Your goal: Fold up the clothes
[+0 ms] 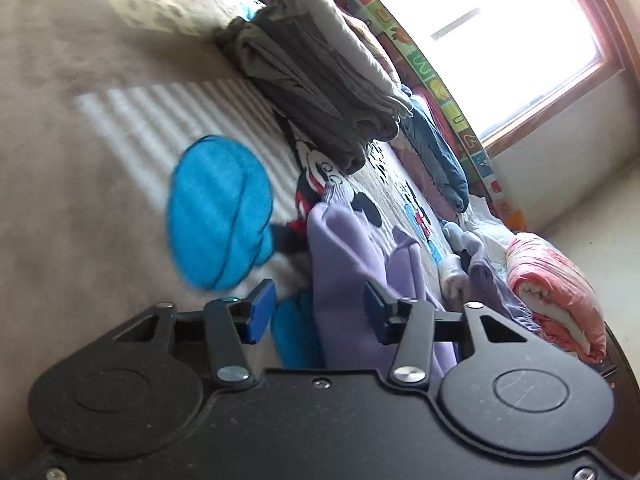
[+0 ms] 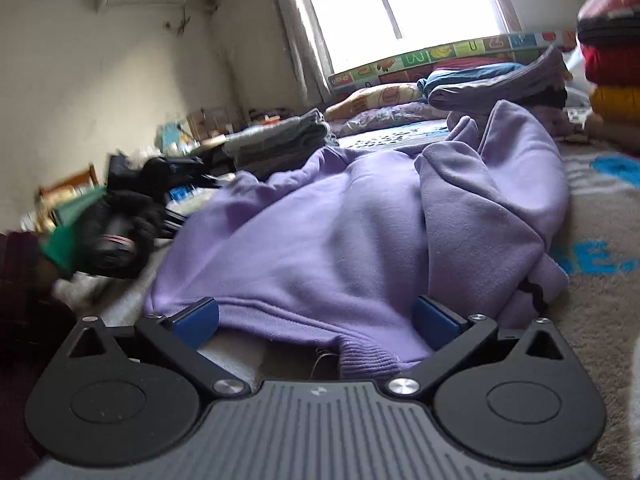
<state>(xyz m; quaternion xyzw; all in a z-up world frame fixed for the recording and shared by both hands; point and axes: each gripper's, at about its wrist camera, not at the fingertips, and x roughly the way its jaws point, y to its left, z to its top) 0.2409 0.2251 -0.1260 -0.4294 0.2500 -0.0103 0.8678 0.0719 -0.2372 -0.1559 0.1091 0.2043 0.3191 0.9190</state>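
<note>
A lavender sweatshirt lies crumpled on the beige blanket of a bed. My right gripper is wide open and low at its ribbed hem. The hem lies between the blue pads, which do not press on it. In the left wrist view the same sweatshirt lies just past my left gripper. Those jaws stand partly apart, and the right pad is in front of the cloth with no visible pinch. This view is rolled to one side and blurred.
A stack of folded grey clothes sits further along the bed, with dark blue garments behind it. A folded pink-and-white item is at the right. An alphabet play mat lines the window side. A blurred black object is at the left.
</note>
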